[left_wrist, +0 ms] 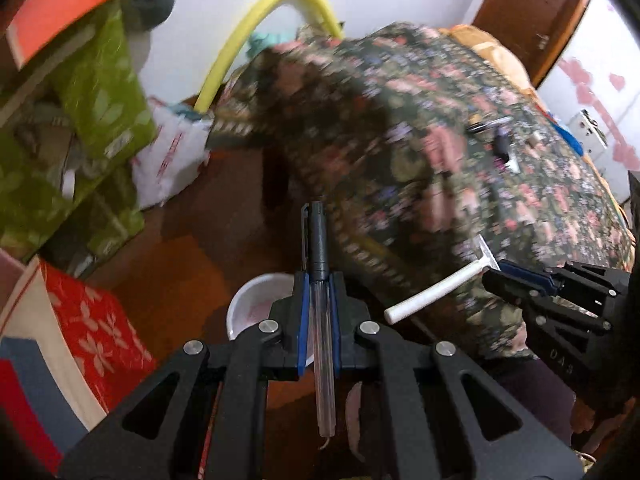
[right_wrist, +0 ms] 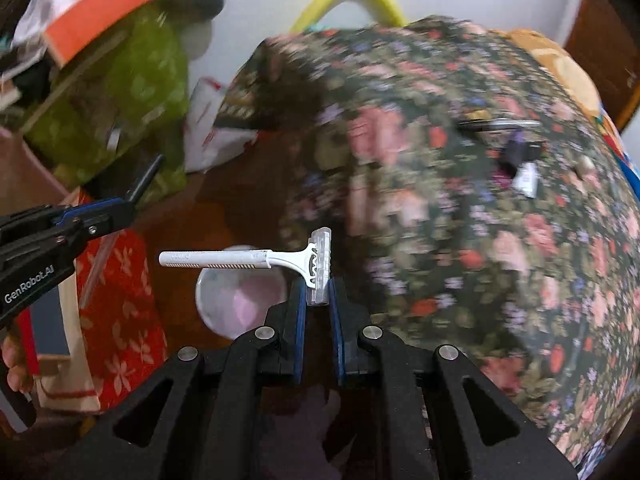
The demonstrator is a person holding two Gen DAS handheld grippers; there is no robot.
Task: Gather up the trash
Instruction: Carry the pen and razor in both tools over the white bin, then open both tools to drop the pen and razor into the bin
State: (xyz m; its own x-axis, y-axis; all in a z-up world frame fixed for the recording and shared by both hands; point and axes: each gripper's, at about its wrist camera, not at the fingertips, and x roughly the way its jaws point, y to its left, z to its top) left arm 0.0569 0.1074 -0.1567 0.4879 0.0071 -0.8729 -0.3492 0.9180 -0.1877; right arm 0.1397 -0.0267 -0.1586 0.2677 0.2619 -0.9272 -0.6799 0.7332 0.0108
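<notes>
- Left wrist view: our left gripper [left_wrist: 319, 280] is clenched on a pen [left_wrist: 321, 288], lower centre of frame. Dark cap end pokes up past the fingertips, clear barrel runs back down btw the blue pads [left_wrist: 303, 320].
- Just below-left of the pen, a white bowl [left_wrist: 256, 300] sits on the brown floor, partly hidden by the gripper; pinkish stuff inside, too blurred to ID.
- Right edge, mid-low: our right gripper [left_wrist: 500, 270] holds a white razor [left_wrist: 432, 292], handle slanting down-left.
- Floral cloth [left_wrist: 420, 140] fills centre-right; small dark items [left_wrist: 502, 144] lie on it upper right.
- Green boxes [left_wrist: 104, 92] stacked upper left, red floral bag [left_wrist: 96, 328] lower left.
- Right wrist view: right gripper [right_wrist: 319, 288] grips the razor [right_wrist: 248, 258] by its head, centre frame; handle sticks out horiz. to the left, above the bowl [right_wrist: 236, 296].
- Left gripper [right_wrist: 128, 204] comes in from left edge w/ the pen [right_wrist: 146, 178] tip angled up-right.
- Floral cloth [right_wrist: 460, 240] covers the right half; dark items [right_wrist: 516, 152] upper right.
</notes>
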